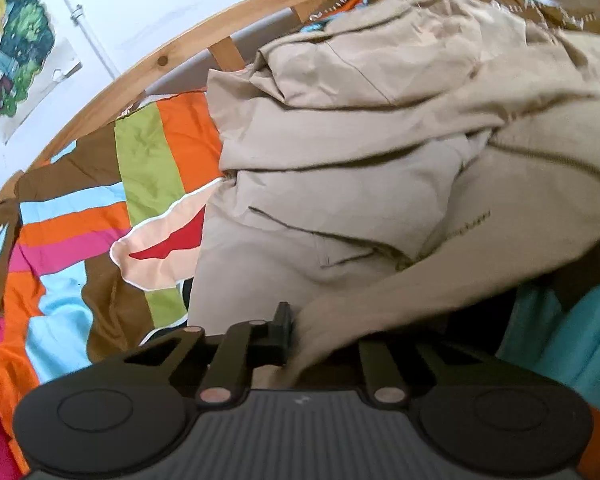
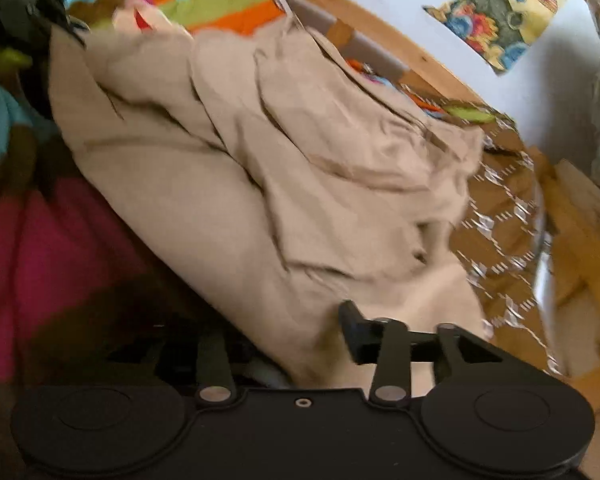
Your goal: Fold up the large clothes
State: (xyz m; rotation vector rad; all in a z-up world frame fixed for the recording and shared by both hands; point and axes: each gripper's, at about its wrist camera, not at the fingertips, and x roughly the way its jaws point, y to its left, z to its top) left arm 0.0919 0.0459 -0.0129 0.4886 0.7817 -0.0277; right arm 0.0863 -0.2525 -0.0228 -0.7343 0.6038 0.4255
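Garment: beige jacket (image 1: 380,152) bunched ahead of both claws | left gripper (image 1: 300,344) clamped on hem | right gripper (image 2: 324,344) likewise clamped | purpose: likely spreading over quilt (image 1: 80,240) for folding.

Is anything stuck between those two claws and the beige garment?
Nothing visible. The beige garment runs straight into both: the left gripper and the right gripper each have its cloth between their fingers. It lies bunched on the striped bedcover.
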